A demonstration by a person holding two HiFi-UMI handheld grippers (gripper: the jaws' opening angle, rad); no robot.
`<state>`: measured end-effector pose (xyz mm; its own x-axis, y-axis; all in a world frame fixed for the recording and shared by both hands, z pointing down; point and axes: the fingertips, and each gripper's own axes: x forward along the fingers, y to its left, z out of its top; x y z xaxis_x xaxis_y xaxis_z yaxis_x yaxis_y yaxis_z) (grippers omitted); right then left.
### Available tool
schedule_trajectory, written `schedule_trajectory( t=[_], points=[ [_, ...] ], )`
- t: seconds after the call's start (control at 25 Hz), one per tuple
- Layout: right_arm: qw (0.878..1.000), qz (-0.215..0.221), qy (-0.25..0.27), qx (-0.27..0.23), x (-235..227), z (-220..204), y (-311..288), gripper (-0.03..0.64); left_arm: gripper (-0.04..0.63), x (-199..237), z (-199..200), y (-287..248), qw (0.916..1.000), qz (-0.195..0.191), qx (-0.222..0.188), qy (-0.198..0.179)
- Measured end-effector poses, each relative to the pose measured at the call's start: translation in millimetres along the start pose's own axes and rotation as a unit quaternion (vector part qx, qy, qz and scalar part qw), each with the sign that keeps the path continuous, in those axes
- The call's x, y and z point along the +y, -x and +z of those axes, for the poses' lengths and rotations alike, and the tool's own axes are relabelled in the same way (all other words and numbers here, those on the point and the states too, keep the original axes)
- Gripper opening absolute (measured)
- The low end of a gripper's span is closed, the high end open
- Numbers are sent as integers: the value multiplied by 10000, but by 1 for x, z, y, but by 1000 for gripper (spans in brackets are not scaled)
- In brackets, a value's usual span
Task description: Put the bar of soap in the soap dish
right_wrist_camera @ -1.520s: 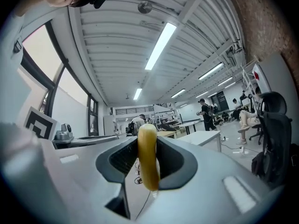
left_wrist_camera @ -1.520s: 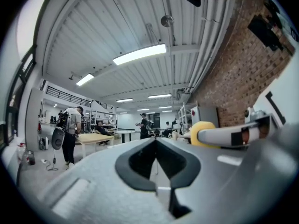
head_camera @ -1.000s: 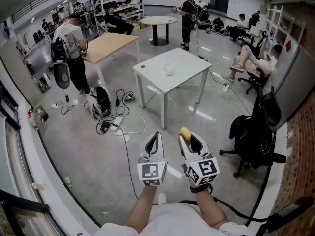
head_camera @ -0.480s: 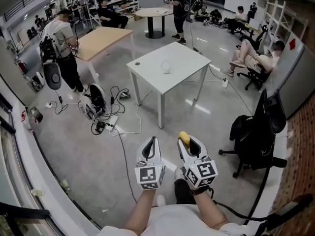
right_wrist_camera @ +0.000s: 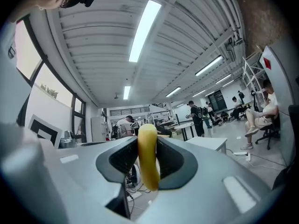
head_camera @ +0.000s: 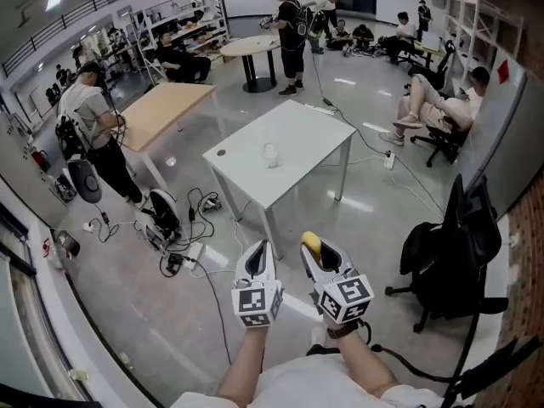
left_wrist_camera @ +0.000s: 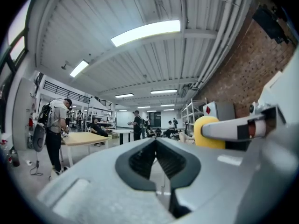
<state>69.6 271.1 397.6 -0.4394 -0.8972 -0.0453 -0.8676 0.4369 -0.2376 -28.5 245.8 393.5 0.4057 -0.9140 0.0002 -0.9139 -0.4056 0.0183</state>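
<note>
A yellow bar of soap (head_camera: 312, 245) (right_wrist_camera: 148, 155) stands on edge between the pads of my right gripper (head_camera: 316, 253) (right_wrist_camera: 148, 164), which is shut on it. The soap (left_wrist_camera: 209, 132) also shows at the right of the left gripper view. My left gripper (head_camera: 257, 257) (left_wrist_camera: 156, 160) is beside the right one, its jaws shut with nothing between them. Both point level over the floor toward a white table (head_camera: 297, 143) ahead. On that table rests a small white soap dish (head_camera: 270, 154).
Cables and gear (head_camera: 170, 228) lie on the floor left of the white table. A black office chair (head_camera: 450, 253) stands at the right. A wooden table (head_camera: 161, 109) with a person (head_camera: 89, 121) beside it is at the left; more people are farther back.
Both grippers, with the soap still held, have come nearer to the white table, which now sits lower and closer in the head view.
</note>
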Motion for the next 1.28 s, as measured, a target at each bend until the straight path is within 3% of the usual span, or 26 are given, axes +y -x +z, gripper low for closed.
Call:
schedule_trajectory(
  t=[0.2,0.32,0.44,0.72,1.12,1.28],
  points=[
    [9999,-41,110,76,-40,-10,-35,125,0,19,-1,-44,9973,526,-518,31],
    [9989,217,-86,402,-46,-23,-64,124,0,34,-5,-55,9950,893,-426,125],
    [9973,423,-110,589,-41,-29,-84,124,0,40,-6,-64,9942,997,-378,125],
    [9982,229,-174,520,-52,-30,-137,124,0,65,-7,-110,9976,641,-258,-104],
    [9994,67,116,329,-102,-5,-284,124,0,156,2,-243,9979,412,-382,-331],
    [9996,-134,174,168,-123,8,-315,124,0,165,2,-281,9985,119,-429,-306]
  ],
)
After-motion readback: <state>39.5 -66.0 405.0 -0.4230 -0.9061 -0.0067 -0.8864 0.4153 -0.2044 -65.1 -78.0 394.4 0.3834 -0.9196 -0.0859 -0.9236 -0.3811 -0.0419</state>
